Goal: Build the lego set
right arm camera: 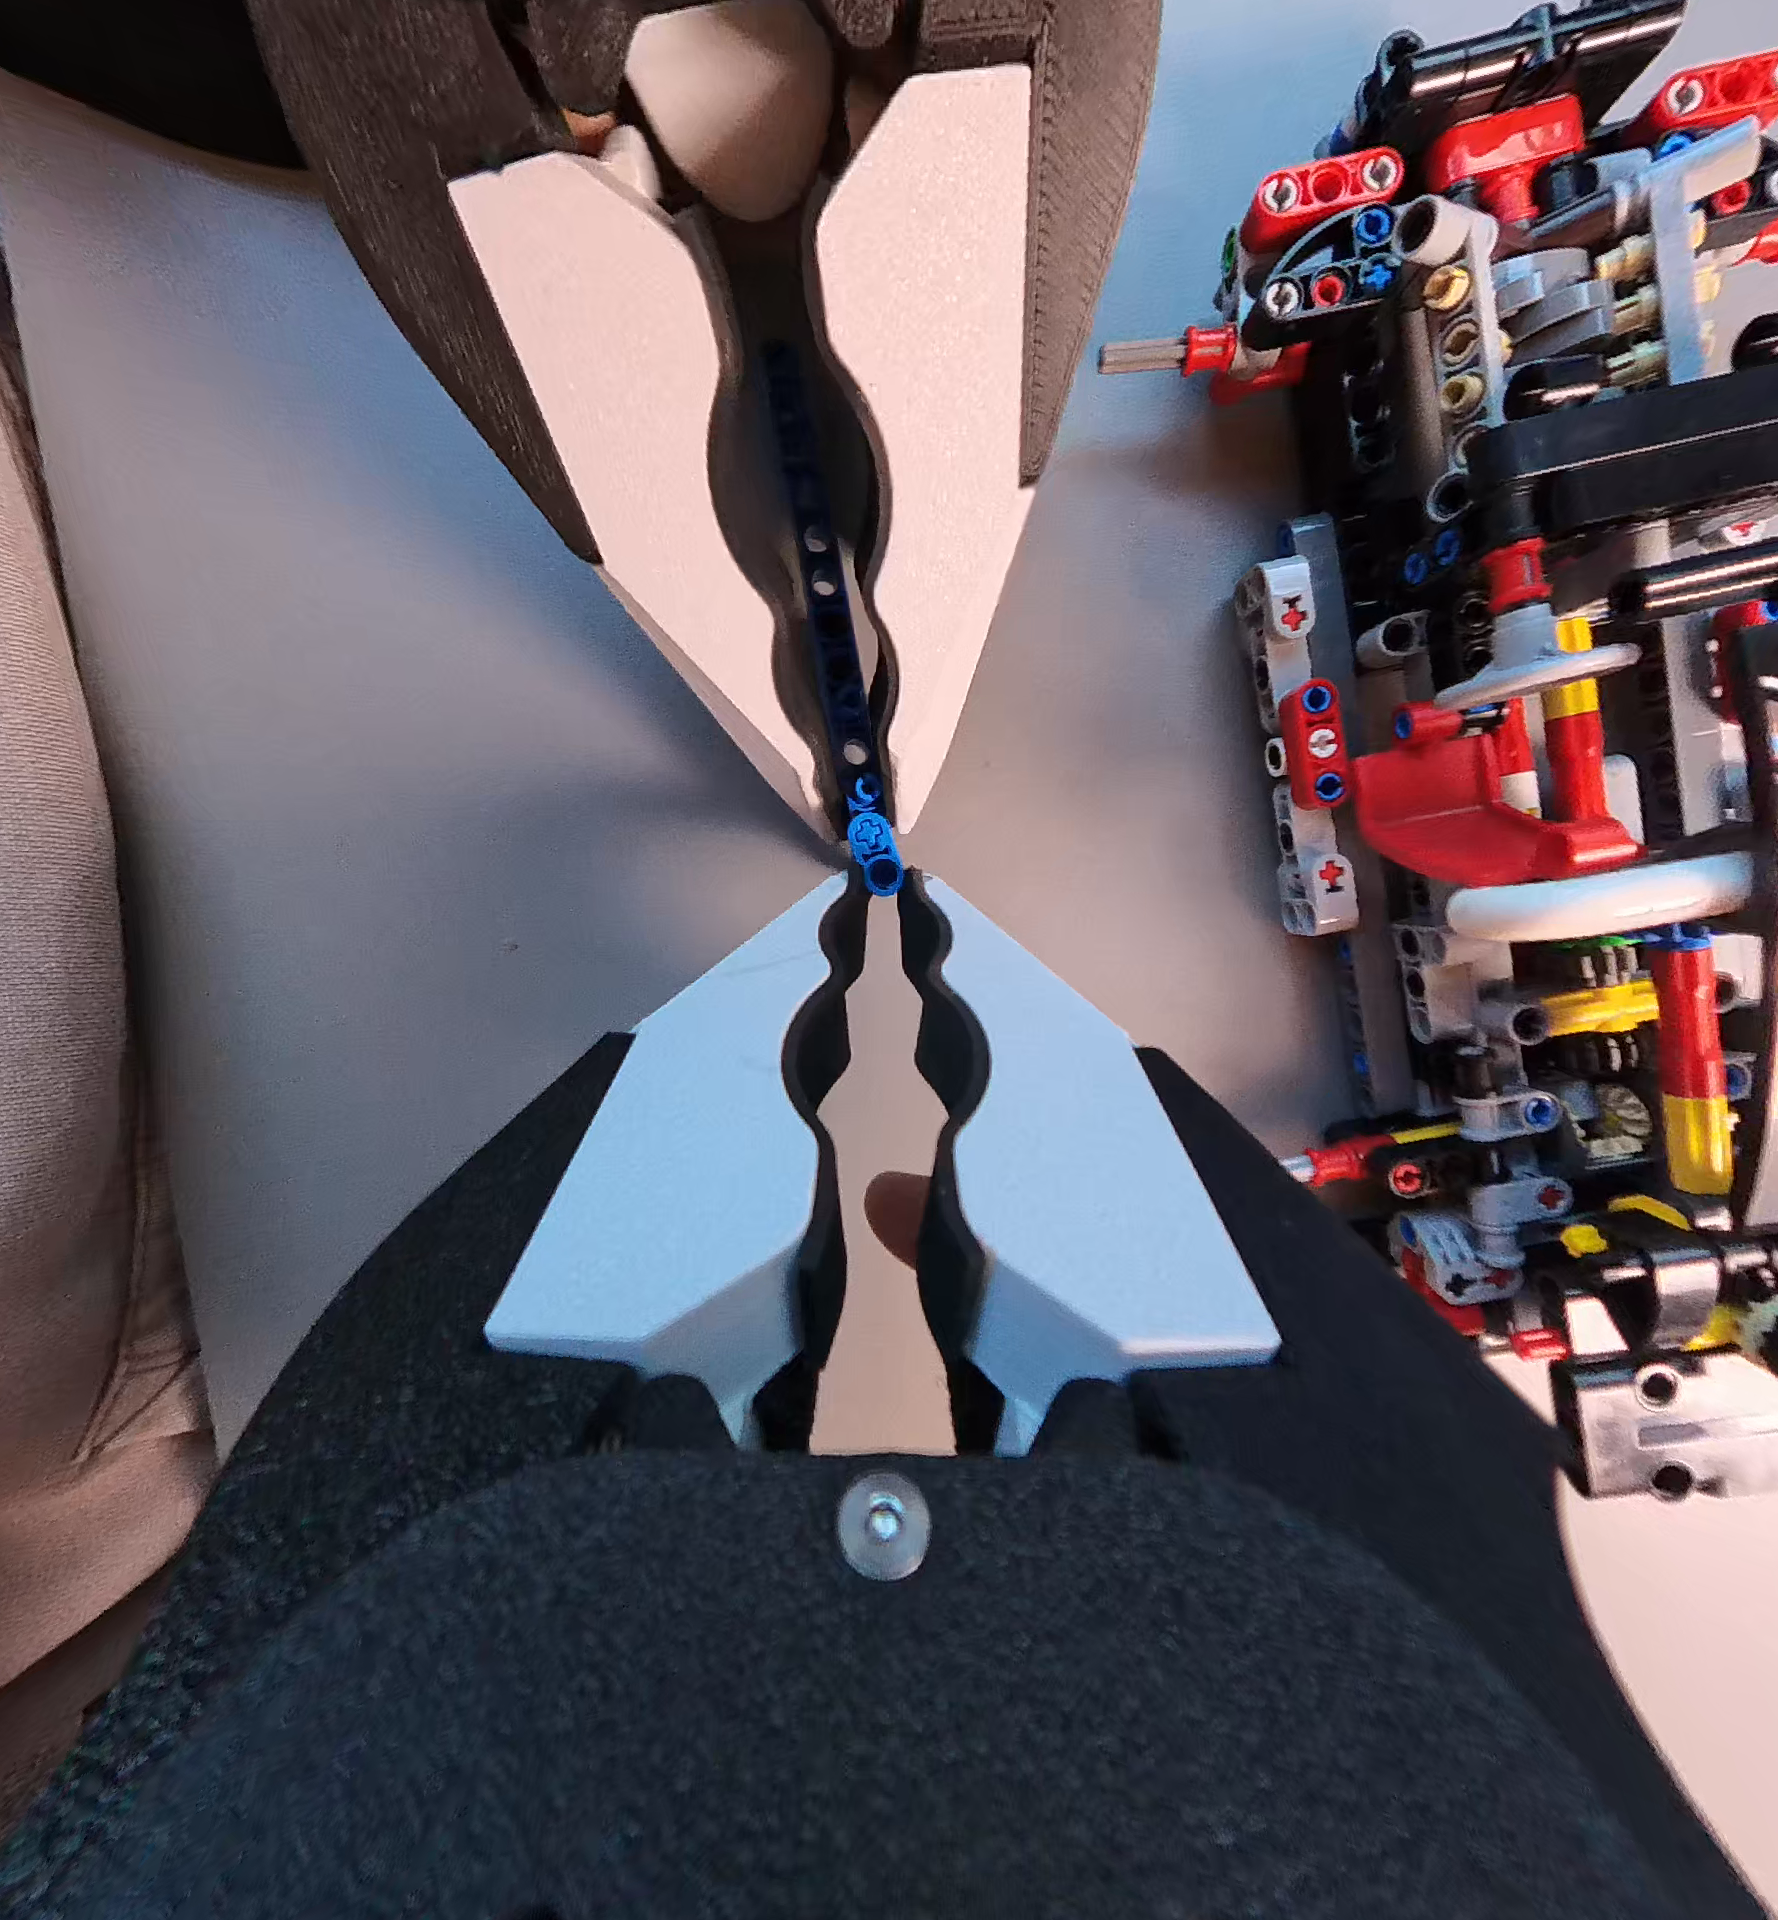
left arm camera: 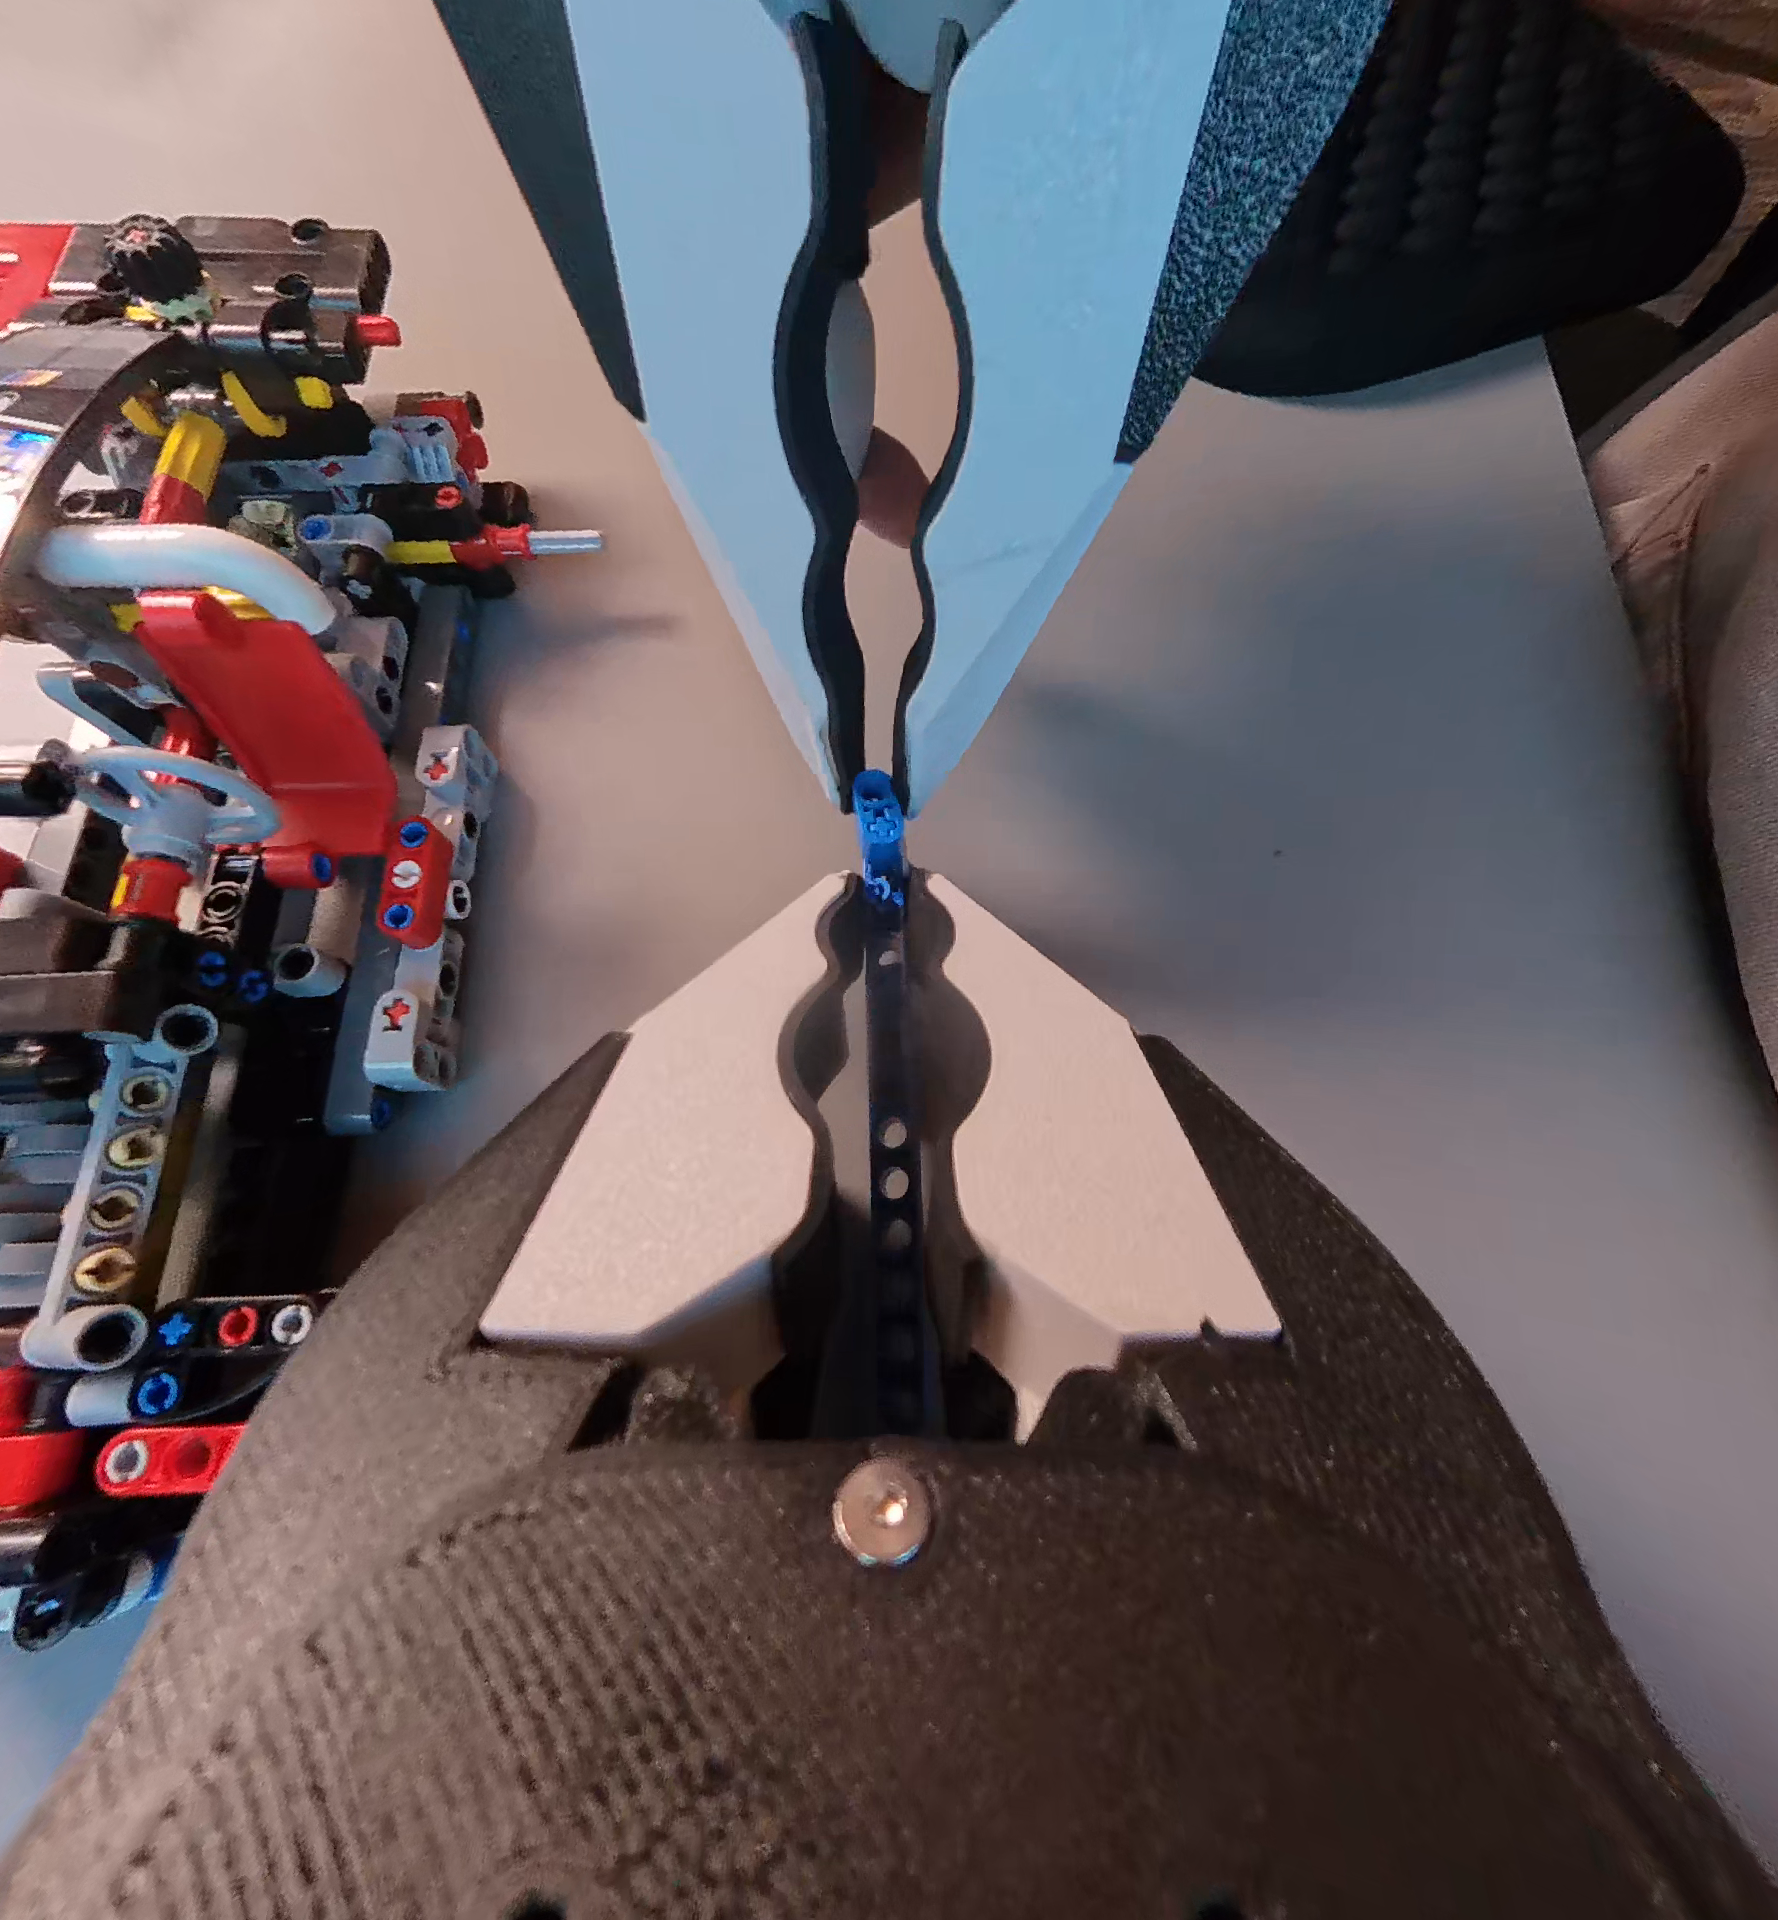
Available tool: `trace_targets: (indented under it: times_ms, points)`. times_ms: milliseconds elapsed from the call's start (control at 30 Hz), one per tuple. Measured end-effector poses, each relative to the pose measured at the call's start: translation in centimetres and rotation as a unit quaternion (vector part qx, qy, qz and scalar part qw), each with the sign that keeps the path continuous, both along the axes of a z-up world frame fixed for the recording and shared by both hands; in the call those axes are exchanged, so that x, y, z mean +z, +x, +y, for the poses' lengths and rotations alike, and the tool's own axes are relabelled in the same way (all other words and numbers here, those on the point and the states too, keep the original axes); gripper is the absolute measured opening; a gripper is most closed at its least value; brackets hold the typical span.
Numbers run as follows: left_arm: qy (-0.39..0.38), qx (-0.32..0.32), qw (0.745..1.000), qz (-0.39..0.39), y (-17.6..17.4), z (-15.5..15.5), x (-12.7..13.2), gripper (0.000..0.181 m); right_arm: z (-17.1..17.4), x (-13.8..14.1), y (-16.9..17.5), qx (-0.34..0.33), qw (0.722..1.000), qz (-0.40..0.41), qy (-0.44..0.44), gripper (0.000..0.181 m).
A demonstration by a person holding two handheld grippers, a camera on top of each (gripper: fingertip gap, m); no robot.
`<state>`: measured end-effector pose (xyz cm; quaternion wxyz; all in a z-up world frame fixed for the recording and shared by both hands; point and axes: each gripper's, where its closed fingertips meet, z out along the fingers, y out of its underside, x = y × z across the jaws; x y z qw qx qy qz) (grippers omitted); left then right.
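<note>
Tip to tip above the table, the left gripper (left arm camera: 877,883) clamped the long black beam (left arm camera: 890,1132) while the right gripper (right arm camera: 877,883) pinched the blue connector (right arm camera: 872,850) at its end hole, so pushing dead straight looked wise, the half-built model (left arm camera: 189,831) waiting well aside

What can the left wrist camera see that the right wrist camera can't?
Only the left wrist view shows a black ridged chair behind the table. Only the right wrist view shows the car model's far end with curved red pieces. Both show the left gripper clamping the black holed beam, the right gripper pinching the blue connector at the beam's tip, and the pale table.
</note>
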<state>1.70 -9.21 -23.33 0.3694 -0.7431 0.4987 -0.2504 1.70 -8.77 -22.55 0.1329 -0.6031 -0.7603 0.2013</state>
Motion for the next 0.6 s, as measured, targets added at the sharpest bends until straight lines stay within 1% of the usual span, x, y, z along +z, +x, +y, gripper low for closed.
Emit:
trace_targets:
  times_ms: [33,100,167,267,367,400,500,600]
  points:
    - [0.006,0.001,1.0,0.003,0.02,-0.08,-0.02,0.006,-0.38,-0.09,0.25,0.004,1.0,-0.008,-0.009,0.004]
    - [0.021,0.006,1.0,0.01,0.01,-0.06,-0.03,0.006,-0.39,-0.28,0.38,0.004,1.0,-0.01,0.0,0.003]
    - [0.02,0.007,1.0,0.01,-0.09,0.05,-0.03,0.006,-0.15,-0.24,0.23,0.003,1.0,-0.014,0.016,0.003]
    - [0.017,0.006,1.0,0.008,0.02,0.02,-0.01,0.006,-0.25,-0.17,0.34,-0.002,1.0,-0.029,-0.007,0.003]
    - [0.017,0.006,1.0,0.007,0.03,0.01,0.01,0.006,-0.26,-0.12,0.32,0.001,1.0,-0.02,-0.002,0.004]
    - [0.017,0.006,1.0,0.007,0.03,0.0,0.01,0.006,-0.33,-0.06,0.3,0.004,1.0,-0.014,-0.002,0.006]
    - [0.013,0.005,1.0,0.006,0.03,0.0,0.01,0.006,-0.74,0.39,0.08,0.019,1.0,0.008,0.002,0.02]
    - [0.015,0.004,1.0,0.007,0.04,-0.03,0.01,0.006,-0.76,0.64,-0.14,0.05,0.997,0.036,0.038,0.023]
